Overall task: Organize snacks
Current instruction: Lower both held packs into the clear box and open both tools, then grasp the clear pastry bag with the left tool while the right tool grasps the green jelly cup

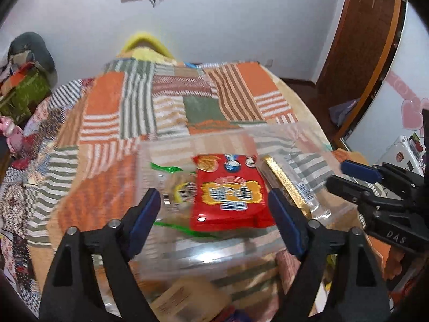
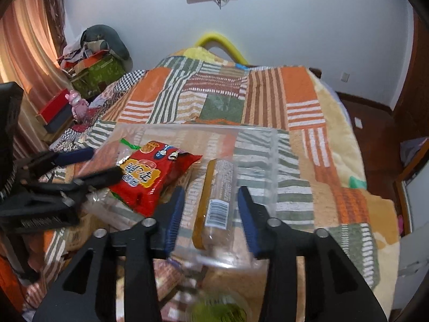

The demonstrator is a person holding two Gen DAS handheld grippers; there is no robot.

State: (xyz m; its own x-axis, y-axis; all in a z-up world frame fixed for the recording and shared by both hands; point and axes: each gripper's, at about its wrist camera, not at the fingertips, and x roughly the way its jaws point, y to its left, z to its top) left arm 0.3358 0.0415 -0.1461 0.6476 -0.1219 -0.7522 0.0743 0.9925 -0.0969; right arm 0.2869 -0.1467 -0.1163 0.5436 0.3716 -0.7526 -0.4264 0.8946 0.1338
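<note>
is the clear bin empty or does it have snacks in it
Not empty: the clear bin holds a red snack bag, a gold-edged packet and a green-trimmed clear packet.

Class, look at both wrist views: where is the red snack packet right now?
The red snack packet lies inside the clear plastic bin on the patchwork blanket, between a green-trimmed clear packet and a gold-edged packet.

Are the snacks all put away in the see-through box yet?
Not all. Already in the clear box: a red snack bag, a gold packet and a green-edged clear pack. Both the left gripper and the right gripper are open and hold nothing. More packets lie outside the box, near its front edge.
</note>
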